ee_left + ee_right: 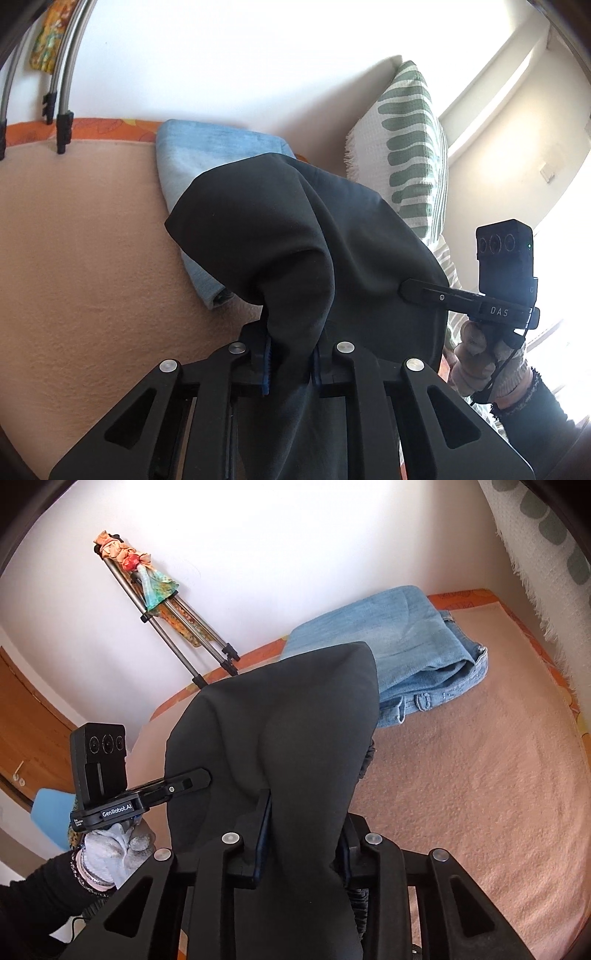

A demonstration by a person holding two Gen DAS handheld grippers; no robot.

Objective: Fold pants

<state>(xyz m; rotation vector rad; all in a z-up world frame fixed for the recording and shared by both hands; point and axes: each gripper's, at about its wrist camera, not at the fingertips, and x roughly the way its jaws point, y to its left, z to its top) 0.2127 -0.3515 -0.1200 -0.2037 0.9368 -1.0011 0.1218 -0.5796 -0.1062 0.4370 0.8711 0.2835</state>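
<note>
Black pants [295, 229] hang bunched in the air over the bed, held up by both grippers. In the left wrist view my left gripper [291, 356] is shut on a fold of the black cloth, its blue pads [267, 354] pressing from both sides. My right gripper [406, 290] reaches in from the right, held by a gloved hand [476, 354], its tip against the cloth's edge. In the right wrist view the right gripper [304, 827] is shut on the pants [280, 720], which drape over it. The left gripper [205, 775] enters from the left and grips the same cloth.
Folded light-blue jeans [406, 638] lie at the back of the pink blanket [480, 775], near the wall. A green-and-white pillow [406, 147] stands at the right. A tripod [177, 635] leans on the wall at the left, near a wooden door [29, 720].
</note>
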